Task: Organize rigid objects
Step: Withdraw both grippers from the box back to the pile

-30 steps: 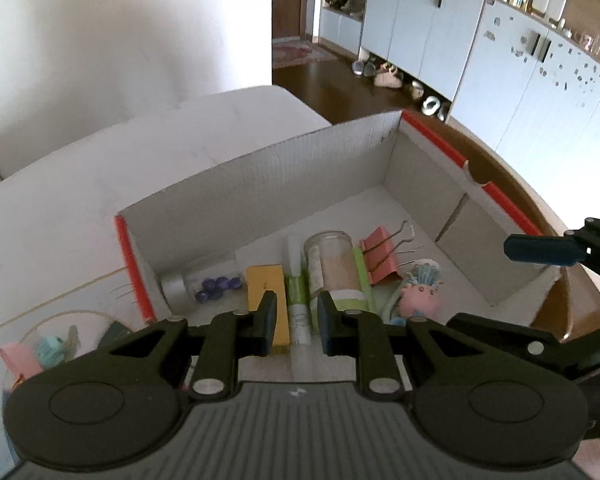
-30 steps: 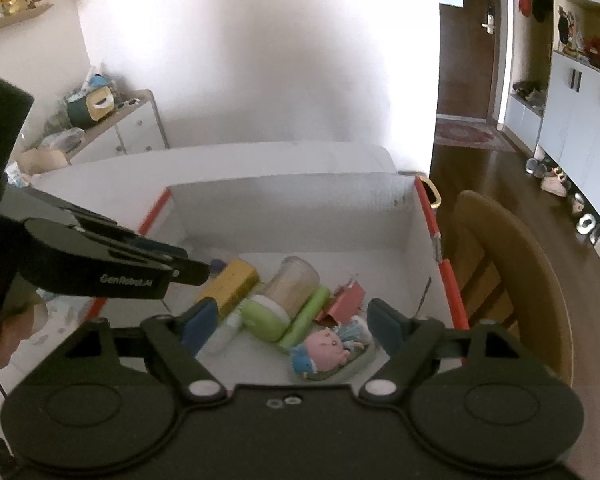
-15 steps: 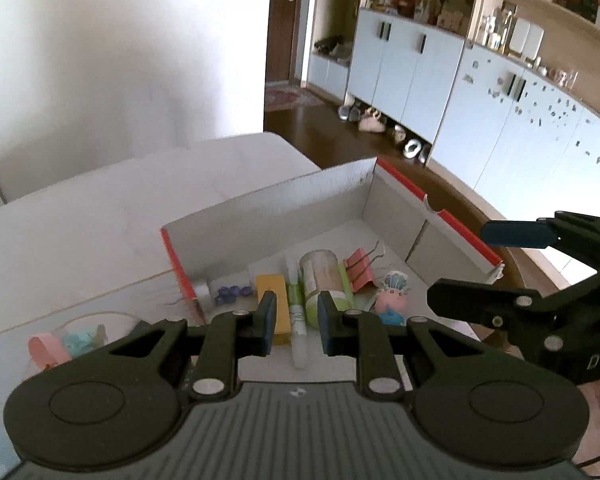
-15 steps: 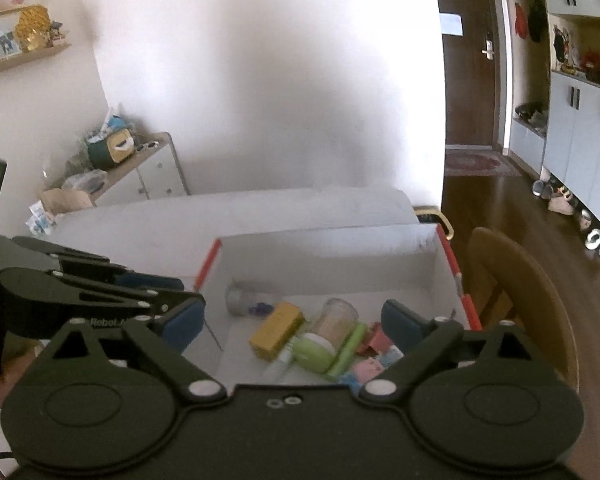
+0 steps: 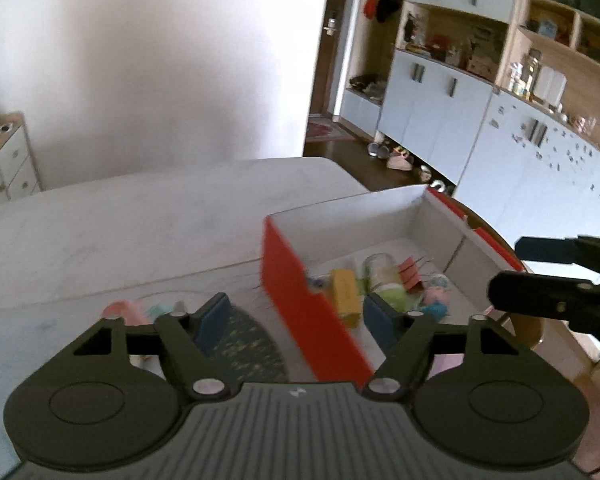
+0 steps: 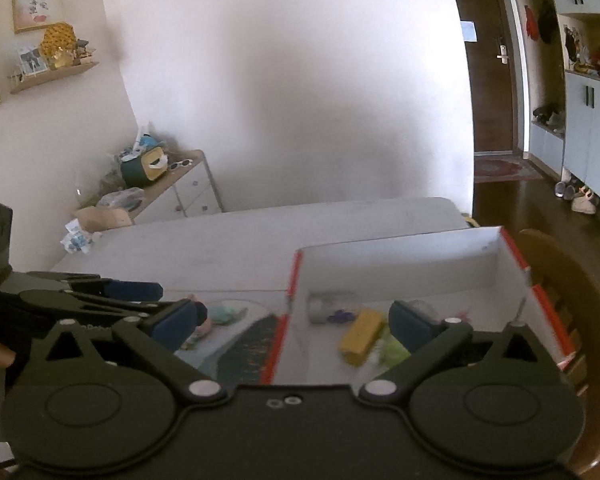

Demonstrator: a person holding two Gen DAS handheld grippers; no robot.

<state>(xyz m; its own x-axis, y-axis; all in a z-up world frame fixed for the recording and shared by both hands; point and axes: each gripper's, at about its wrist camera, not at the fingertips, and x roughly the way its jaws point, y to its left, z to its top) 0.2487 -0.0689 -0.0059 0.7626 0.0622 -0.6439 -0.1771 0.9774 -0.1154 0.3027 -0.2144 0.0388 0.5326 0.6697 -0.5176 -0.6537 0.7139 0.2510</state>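
A red-sided cardboard box [image 5: 296,292] with a white inside stands on the white table [image 5: 140,220]. In it lie a yellow block [image 5: 345,291], a clear jar with a green lid [image 5: 382,276], a pink binder clip [image 5: 410,272] and a pink toy figure [image 5: 434,300]. The box [image 6: 420,256] and yellow block [image 6: 360,336] also show in the right wrist view. My left gripper [image 5: 298,318] is open and empty, high above the box's near left wall. My right gripper [image 6: 292,324] is open and empty, also high above the box.
A dark patterned mat [image 5: 248,348] lies left of the box, with small pink and teal items [image 5: 140,312] beside it. A wooden chair [image 6: 560,280] stands right of the table. A drawer unit [image 6: 172,192] stands at the far wall.
Both grippers have risen and pulled back from the box, which now looks smaller. My left gripper has opened from nearly shut. The views have shifted left, showing the mat.
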